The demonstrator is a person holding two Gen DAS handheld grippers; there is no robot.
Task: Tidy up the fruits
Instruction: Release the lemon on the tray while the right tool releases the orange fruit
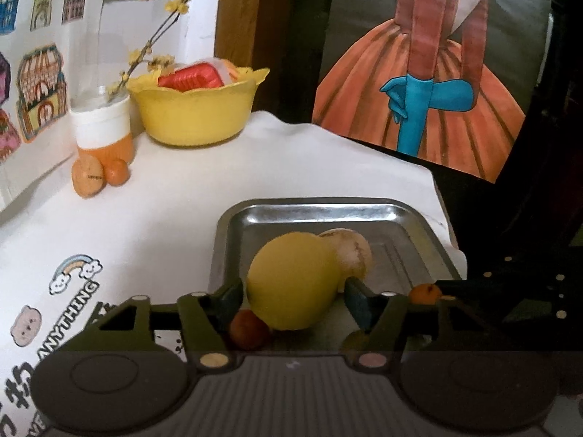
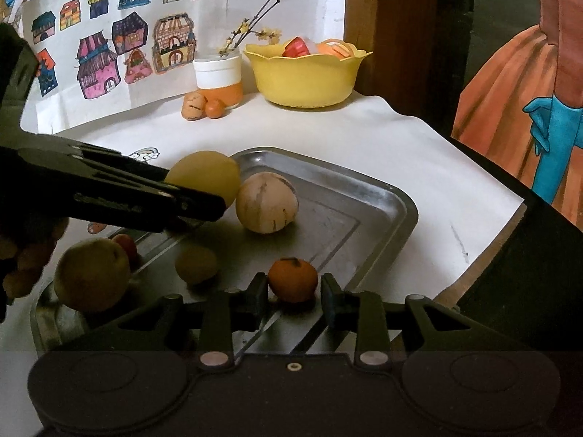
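Steel is gleaming along the metal tray's raised rim in the left wrist view, with bare white tablecloth lying open toward the yellow bowl. The left gripper is sitting with its jaws apart around a yellow lemon; whether the pads are pressing it I cannot tell. A pale striped melon is touching the lemon behind, and a small red fruit is lying below.

From the right wrist view, the right gripper is standing open around a small orange tangerine near the tray's front edge, pads apart from it. Open tray floor is showing to the right. A yellow-green apple is resting at the left rim.
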